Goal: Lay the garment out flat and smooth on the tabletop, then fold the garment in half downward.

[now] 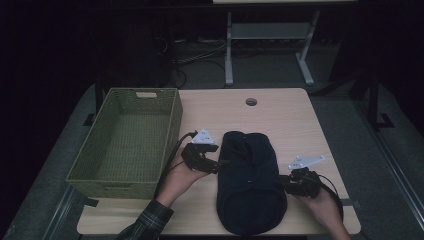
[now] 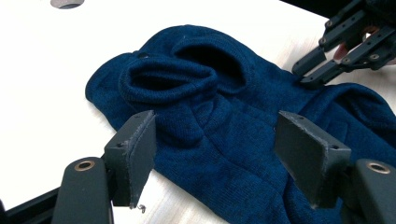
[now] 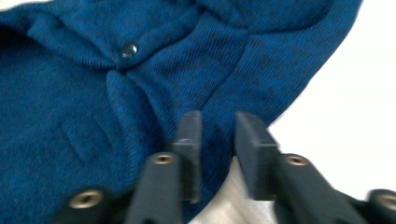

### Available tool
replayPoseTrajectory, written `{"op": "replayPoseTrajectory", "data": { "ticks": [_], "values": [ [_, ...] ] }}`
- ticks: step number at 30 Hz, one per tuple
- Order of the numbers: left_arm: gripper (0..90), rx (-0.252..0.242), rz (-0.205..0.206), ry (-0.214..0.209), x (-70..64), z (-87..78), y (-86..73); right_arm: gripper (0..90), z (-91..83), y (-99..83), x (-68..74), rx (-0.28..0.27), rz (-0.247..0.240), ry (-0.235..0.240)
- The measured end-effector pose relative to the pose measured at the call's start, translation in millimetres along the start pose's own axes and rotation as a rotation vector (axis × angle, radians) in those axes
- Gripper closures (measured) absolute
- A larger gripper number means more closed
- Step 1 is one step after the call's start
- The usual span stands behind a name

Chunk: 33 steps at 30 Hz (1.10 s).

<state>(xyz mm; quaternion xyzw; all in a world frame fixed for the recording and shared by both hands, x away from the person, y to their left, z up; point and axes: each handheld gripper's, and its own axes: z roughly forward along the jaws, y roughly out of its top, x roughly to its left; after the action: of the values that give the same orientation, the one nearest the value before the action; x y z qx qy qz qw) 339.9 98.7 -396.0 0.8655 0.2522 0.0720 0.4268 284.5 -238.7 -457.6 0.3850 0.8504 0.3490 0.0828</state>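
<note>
Navy knit garment (image 1: 251, 182) lies mid-counter (image 1: 290, 115) beside wicker basket (image 1: 125, 142), left claw (image 2: 215, 154) spread wide at its left edge, right claw (image 3: 217, 140) nearly closed over its right edge.

Dim high view, bright claw views.
From above I see a dark room, the worktop (image 1: 280, 115) lit softly. Close up the worktop blows out white, and my right claw (image 3: 217, 140) and the knit (image 3: 93, 93) look blurred.
</note>
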Motion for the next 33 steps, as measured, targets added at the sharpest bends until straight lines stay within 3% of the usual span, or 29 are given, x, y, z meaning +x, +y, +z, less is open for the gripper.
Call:
{"op": "replayPoseTrajectory", "data": {
  "ticks": [8, 15, 23, 33],
  "values": [
    [29.4, -0.002, -0.011, 0.017, 6.1, 2.0, 1.0, 41.0, -2.4, 13.6, -8.1, -0.041, 0.02, -0.016],
    [31.1, -0.026, -0.034, 0.038, 16.2, 6.0, 6.6, 33.3, -0.2, 33.8, -21.9, -0.082, 0.02, -0.02],
    [33.5, -0.039, -0.069, 0.05, 28.5, 19.0, 12.3, 31.9, 1.9, 53.7, -38.8, -0.13, 0.034, -0.001],
    [40.5, -0.069, -0.094, 0.05, 45.3, 30.2, 18.0, 32.1, 6.4, 75.2, -48.0, -0.118, 0.032, -0.003]
  ]
}}
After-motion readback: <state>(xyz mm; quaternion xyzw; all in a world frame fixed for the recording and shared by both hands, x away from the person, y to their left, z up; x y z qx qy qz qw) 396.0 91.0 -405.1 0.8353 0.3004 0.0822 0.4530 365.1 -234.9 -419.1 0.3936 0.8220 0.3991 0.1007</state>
